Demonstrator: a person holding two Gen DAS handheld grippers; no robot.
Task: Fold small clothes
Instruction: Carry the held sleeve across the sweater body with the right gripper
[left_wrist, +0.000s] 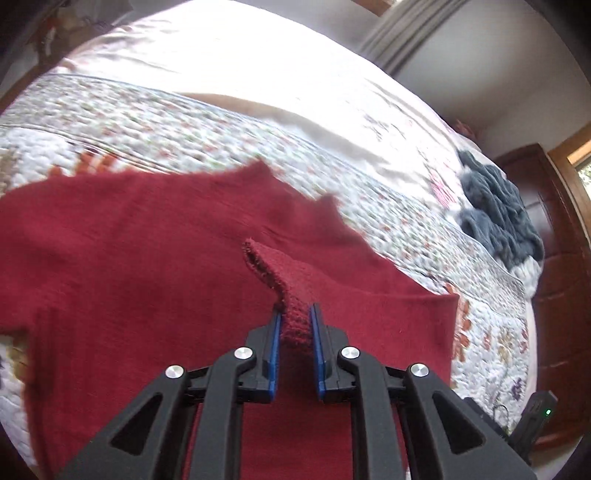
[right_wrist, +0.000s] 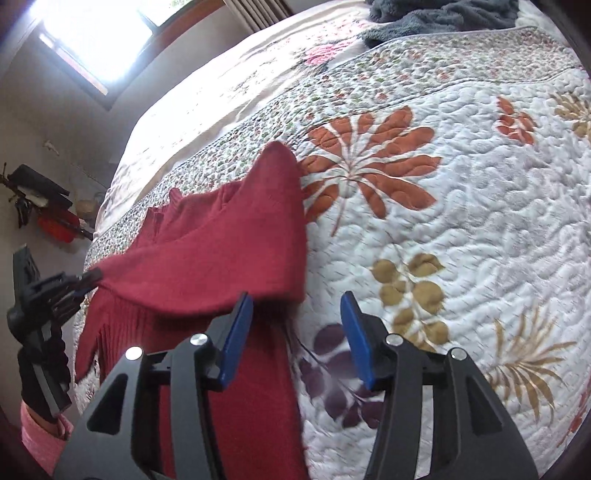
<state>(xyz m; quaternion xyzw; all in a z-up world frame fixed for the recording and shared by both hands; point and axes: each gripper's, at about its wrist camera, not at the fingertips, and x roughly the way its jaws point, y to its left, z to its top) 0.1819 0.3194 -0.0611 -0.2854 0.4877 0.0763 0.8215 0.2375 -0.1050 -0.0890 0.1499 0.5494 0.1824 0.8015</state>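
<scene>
- Only the left wrist view shows the grip up close: the left gripper (left_wrist: 295, 314) has its blue pads pinched on a raised strip of the red garment (left_wrist: 147, 258), which lies spread on the quilt (left_wrist: 184, 122) ahead of it.
- Only this view shows a grey cloth (left_wrist: 498, 210) bunched at the far right of the bed.
- The right wrist view alone shows the left gripper (right_wrist: 94, 275) from the side, lifting a garment (right_wrist: 207, 258) edge at the left, with a pink sleeve (right_wrist: 40, 435) below it.
- The right gripper (right_wrist: 295, 299) stands wide and holds nothing; the garment's right edge runs just inside its left finger, with quilt (right_wrist: 480, 221) between the pads.
</scene>
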